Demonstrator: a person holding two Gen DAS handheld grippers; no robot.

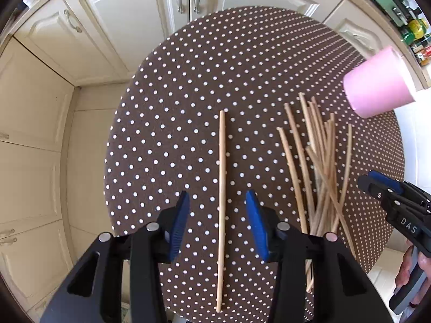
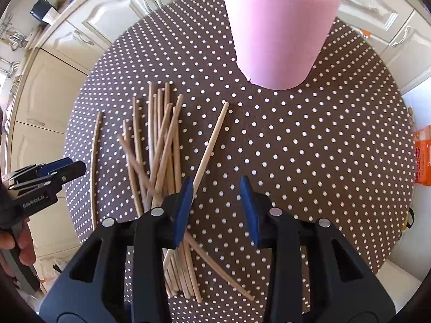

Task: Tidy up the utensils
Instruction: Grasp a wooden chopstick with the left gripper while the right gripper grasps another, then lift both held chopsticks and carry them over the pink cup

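Several wooden chopsticks lie in a loose pile (image 1: 320,167) on the round brown polka-dot table (image 1: 215,67); the pile also shows in the right wrist view (image 2: 159,156). One single chopstick (image 1: 221,202) lies apart to the pile's left, directly below my open, empty left gripper (image 1: 217,202); it also shows in the right wrist view (image 2: 93,169). A pink cup (image 2: 277,29) stands upright at the far side; it also shows in the left wrist view (image 1: 379,83). My right gripper (image 2: 216,188) is open and empty, above the pile's right edge beside a stray chopstick (image 2: 211,145).
Cream kitchen cabinets (image 1: 121,27) surround the table on the far and left sides. An orange packet (image 2: 421,156) lies off the table's right edge. The table (image 2: 309,148) shows bare cloth right of the pile.
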